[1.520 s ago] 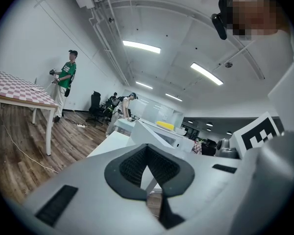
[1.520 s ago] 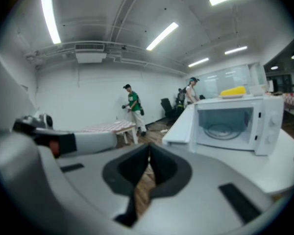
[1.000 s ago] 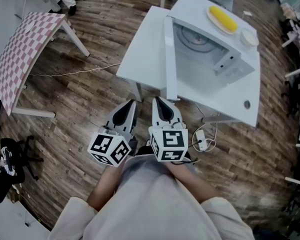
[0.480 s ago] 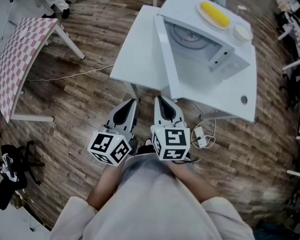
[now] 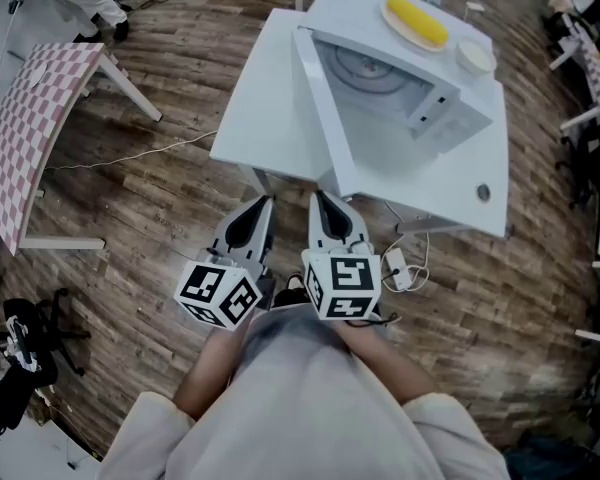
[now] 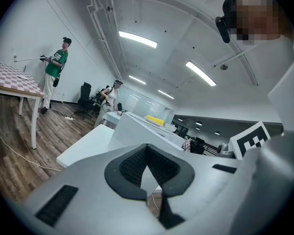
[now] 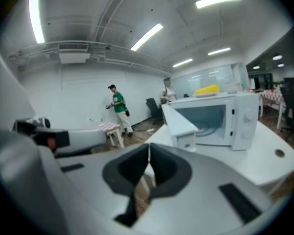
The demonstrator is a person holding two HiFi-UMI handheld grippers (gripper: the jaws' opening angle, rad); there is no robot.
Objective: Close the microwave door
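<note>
A white microwave stands on a white table, its door swung open to the left and the turntable visible inside. Both grippers hang in front of the table's near edge, short of the microwave and touching nothing. My left gripper is shut and holds nothing; its view shows the jaw tips meeting. My right gripper is also shut and holds nothing. The right gripper view shows its closed jaws below the open door and the microwave.
A plate with a yellow item and a white bowl sit on top of the microwave. A checkered table stands to the left. A power strip and cable lie on the wood floor. People stand far off.
The table and microwave have slid up and left in the head view as the camera shifted. Both grippers stay shut in the same place in the picture.
</note>
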